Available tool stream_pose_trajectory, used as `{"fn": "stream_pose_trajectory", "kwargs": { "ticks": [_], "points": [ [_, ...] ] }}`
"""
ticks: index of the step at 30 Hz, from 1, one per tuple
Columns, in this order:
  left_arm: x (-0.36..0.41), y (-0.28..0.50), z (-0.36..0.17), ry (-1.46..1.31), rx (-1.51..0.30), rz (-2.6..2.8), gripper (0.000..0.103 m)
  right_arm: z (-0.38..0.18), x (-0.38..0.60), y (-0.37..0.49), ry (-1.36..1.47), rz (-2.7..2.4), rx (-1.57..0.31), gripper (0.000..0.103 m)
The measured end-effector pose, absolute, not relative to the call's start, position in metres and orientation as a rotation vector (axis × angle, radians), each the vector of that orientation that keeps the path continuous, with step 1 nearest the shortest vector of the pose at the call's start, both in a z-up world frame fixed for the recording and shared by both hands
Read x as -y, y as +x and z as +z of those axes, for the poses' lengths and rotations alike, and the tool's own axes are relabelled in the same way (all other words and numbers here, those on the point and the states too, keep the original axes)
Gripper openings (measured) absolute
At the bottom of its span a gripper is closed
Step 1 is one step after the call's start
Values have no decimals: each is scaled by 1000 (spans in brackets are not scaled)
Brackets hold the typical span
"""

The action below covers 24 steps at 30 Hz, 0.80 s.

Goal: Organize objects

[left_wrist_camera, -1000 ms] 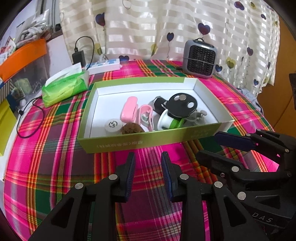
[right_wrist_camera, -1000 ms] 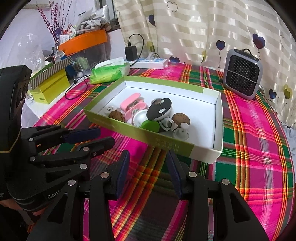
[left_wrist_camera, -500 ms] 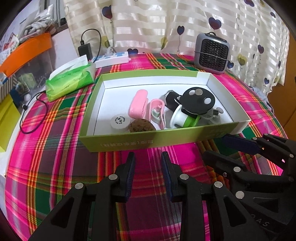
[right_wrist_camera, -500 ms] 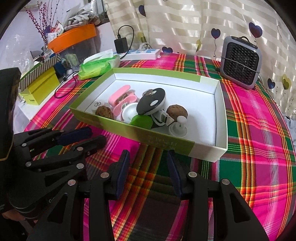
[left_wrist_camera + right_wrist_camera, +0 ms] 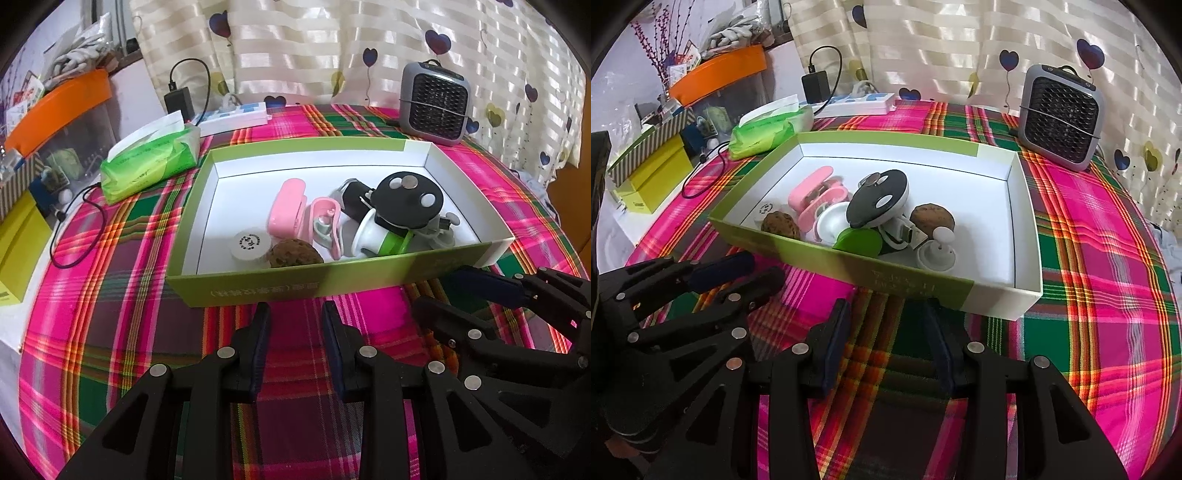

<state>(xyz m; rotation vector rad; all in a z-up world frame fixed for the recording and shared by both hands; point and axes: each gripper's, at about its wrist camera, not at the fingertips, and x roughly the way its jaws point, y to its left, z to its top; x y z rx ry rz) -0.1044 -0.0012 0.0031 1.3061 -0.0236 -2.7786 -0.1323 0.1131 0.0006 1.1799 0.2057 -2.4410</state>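
Observation:
A green box with white inside point(image 5: 332, 280) point(image 5: 916, 284) sits on the plaid tablecloth. It holds a pink case point(image 5: 286, 210), a white round lid point(image 5: 251, 245), a black disc point(image 5: 406, 199) point(image 5: 879, 203), a white and green spool point(image 5: 376, 236), two walnuts point(image 5: 781, 225) point(image 5: 932, 218) and a white knob point(image 5: 936, 251). My left gripper point(image 5: 295, 314) point(image 5: 764, 267) hovers open and empty just in front of the box's near wall. My right gripper point(image 5: 886, 310) point(image 5: 439, 291) stands beside it, also open with nothing between its fingers.
A green tissue pack point(image 5: 151, 162) lies left of the box. A grey heater point(image 5: 436, 103) stands behind it at the right, with a white power strip point(image 5: 236, 118) and a black charger point(image 5: 179, 99) by the curtain. Yellow boxes point(image 5: 653, 177) and an orange tray point(image 5: 720, 74) are off the table's left edge.
Both views have turned slightly, and the box now looks a little larger and nearer. The jaws of both grippers stand as before, and nothing in the box has moved.

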Motion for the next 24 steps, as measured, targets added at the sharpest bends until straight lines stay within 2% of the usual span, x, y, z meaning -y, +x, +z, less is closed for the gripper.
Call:
{"fn": "stream_pose_trajectory", "kwargs": {
  "ticks": [24],
  "points": [
    [3,-104,3,1306,11,-2779,28,0,-110,-133,1183,-2458,-244,44]
  ]
}}
